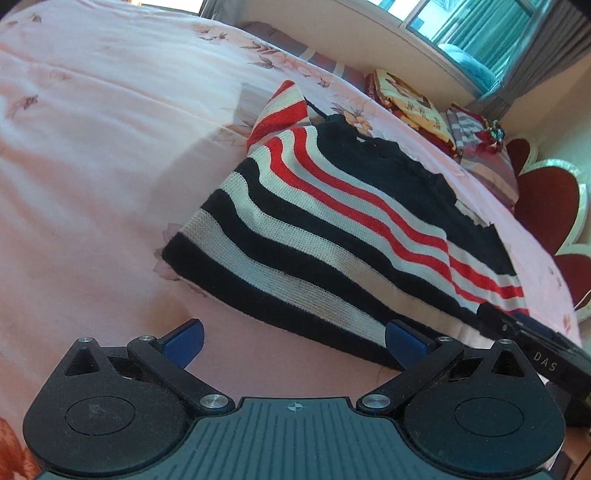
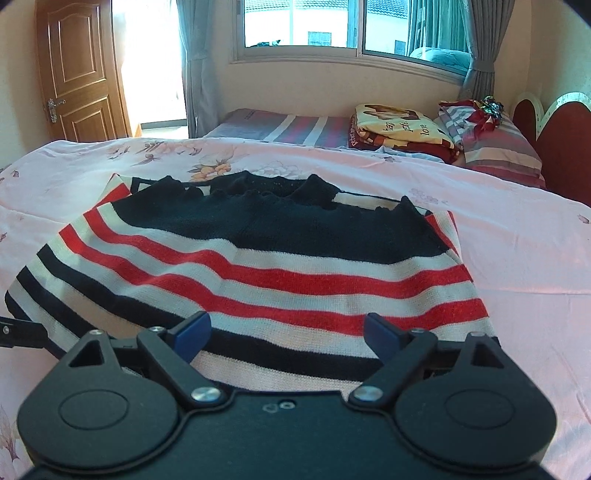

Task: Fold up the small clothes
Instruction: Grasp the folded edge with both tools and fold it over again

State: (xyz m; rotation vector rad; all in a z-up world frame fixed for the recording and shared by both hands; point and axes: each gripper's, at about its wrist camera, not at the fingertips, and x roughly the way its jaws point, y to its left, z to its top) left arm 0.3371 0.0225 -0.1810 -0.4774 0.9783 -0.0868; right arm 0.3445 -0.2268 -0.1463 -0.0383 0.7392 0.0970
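A small knitted sweater [image 1: 332,229] with black, white and red stripes lies flat on the pink floral bedsheet [image 1: 92,166]. My left gripper [image 1: 293,341] is open and empty, low over the sheet just off the sweater's near hem. In the right wrist view the sweater [image 2: 258,266] spreads ahead with its black collar at the far side. My right gripper [image 2: 288,334] is open and empty, its blue fingertips over the sweater's near hem. The right gripper's black body [image 1: 532,350] shows at the left wrist view's right edge.
A folded yellow and red blanket [image 2: 399,127] and striped pillows [image 2: 495,147] lie at the bed's far right by the red headboard [image 2: 554,140]. A window with teal curtains [image 2: 303,26] is behind, a wooden door [image 2: 77,70] far left.
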